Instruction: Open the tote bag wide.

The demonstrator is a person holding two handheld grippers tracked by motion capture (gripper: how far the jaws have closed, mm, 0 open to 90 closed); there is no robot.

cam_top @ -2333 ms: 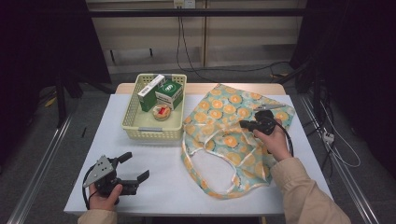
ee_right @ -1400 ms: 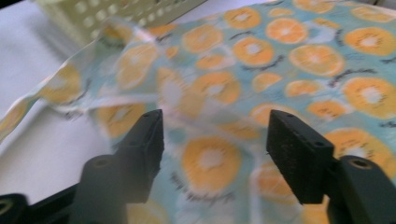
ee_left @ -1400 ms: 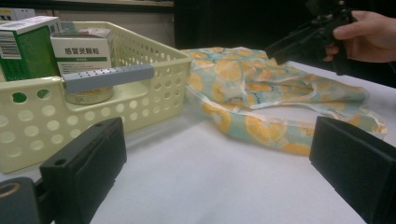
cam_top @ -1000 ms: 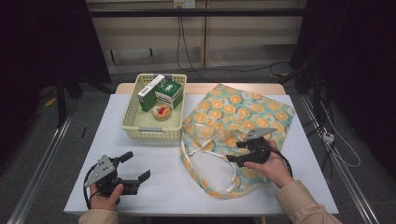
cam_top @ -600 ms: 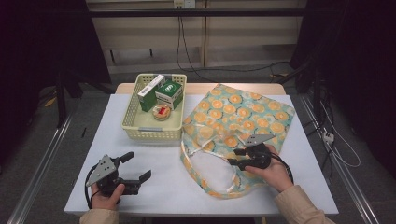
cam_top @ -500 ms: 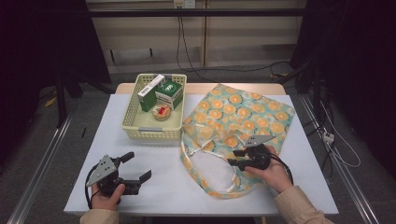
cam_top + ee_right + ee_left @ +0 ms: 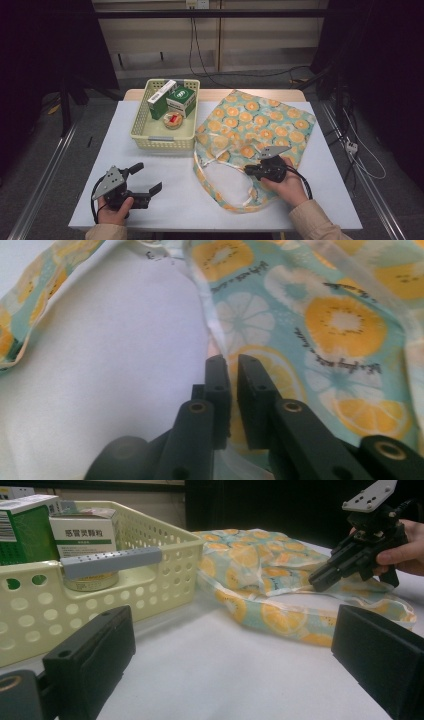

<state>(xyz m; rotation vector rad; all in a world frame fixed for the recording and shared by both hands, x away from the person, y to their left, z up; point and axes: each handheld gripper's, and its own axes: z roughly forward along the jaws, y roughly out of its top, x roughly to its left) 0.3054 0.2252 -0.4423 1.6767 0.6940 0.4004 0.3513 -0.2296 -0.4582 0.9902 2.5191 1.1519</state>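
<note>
Your biggest risk is that the thin teal cloth tote bag printed with yellow citrus slices [image 7: 252, 131] comes up as a whole instead of opening. Your right gripper [image 7: 232, 365] has just been closing, and its jaws now stand nearly together with the pale hem of the bag's mouth between them. If both layers of cloth are caught, a lift would drag the whole bag across the white tabletop [image 7: 175, 200] and leave the mouth shut; I cannot tell from the right gripper view whether one layer or two sits in the pinch.

A smaller risk is slippage: the bite is right at the edge, near the jaw tips, so a quick pull could let the smooth fabric slide out.

The bag's pale ribbon handle loop [image 7: 222, 172] lies on the side of the right gripper toward your other hand, close enough to snag the jaws or tangle as you move.

The bag lies flat and limp, slightly wrinkled, spreading out beyond and to both sides of the right gripper, its open end under the jaws.

Your left gripper [image 7: 146, 180] rests on the table with its jaws spread wide and nothing between them, well apart from the bag, too far away to steady it should it start to drag.
</note>
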